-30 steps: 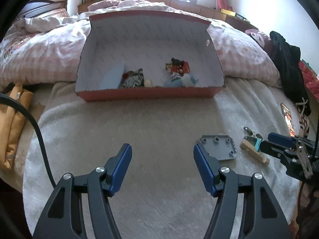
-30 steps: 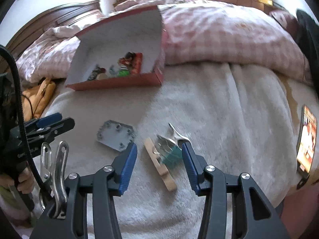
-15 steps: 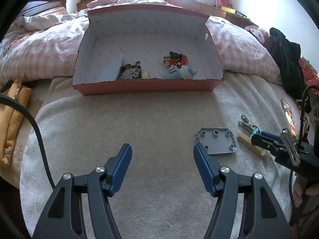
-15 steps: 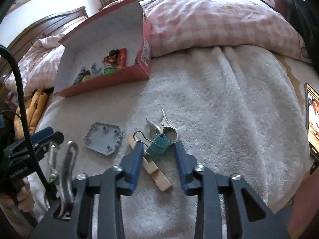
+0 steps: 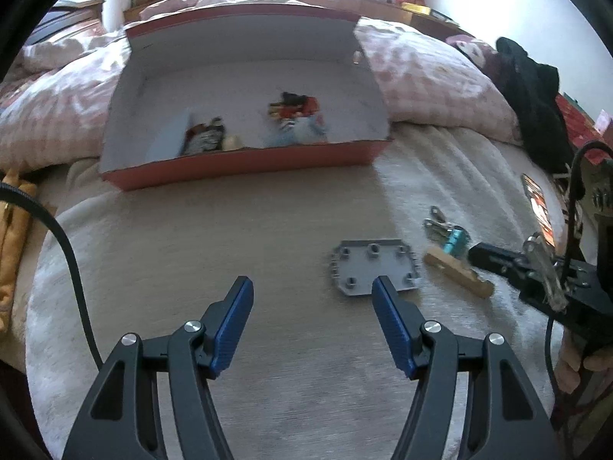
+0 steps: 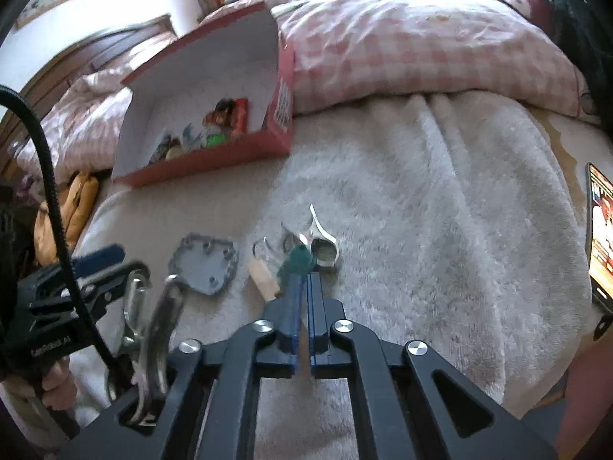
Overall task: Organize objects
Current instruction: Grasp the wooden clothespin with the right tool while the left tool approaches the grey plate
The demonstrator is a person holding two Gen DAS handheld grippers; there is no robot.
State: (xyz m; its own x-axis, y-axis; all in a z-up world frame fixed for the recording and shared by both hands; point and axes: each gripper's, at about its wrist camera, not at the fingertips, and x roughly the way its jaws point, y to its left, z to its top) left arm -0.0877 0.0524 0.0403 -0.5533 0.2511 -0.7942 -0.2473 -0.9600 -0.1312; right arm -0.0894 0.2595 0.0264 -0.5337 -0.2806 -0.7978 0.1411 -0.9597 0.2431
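Now: right claw pinched on the teal clip

Down on the pale fleece blanket (image 6: 421, 199), the teal binder clip (image 6: 300, 262) sits between a metal spring clamp (image 6: 322, 241) on its right and a wooden clothespin (image 6: 262, 278) on its left, all three crowded together and touching. The right gripper (image 6: 303, 283) has its blue pads drawn almost together, their tips closed on the clip's near edge. Just left of the clothespin lies a grey plastic plate (image 6: 207, 262) with round bosses.

Farther back, an open red cardboard box (image 6: 245, 153) rests against the pink checked quilt (image 6: 402, 46), holding a few small toys.

The left gripper (image 5: 312, 303) hangs wide open above bare blanket, holding nothing; its right pad overlaps the plate's near corner in view. From the left wrist camera the box interior shows more fully, with two clusters of toys (image 5: 295, 109). Only the right wrist camera shows the pads meeting the clip; a phone (image 6: 599, 230) lies at the blanket's right edge.
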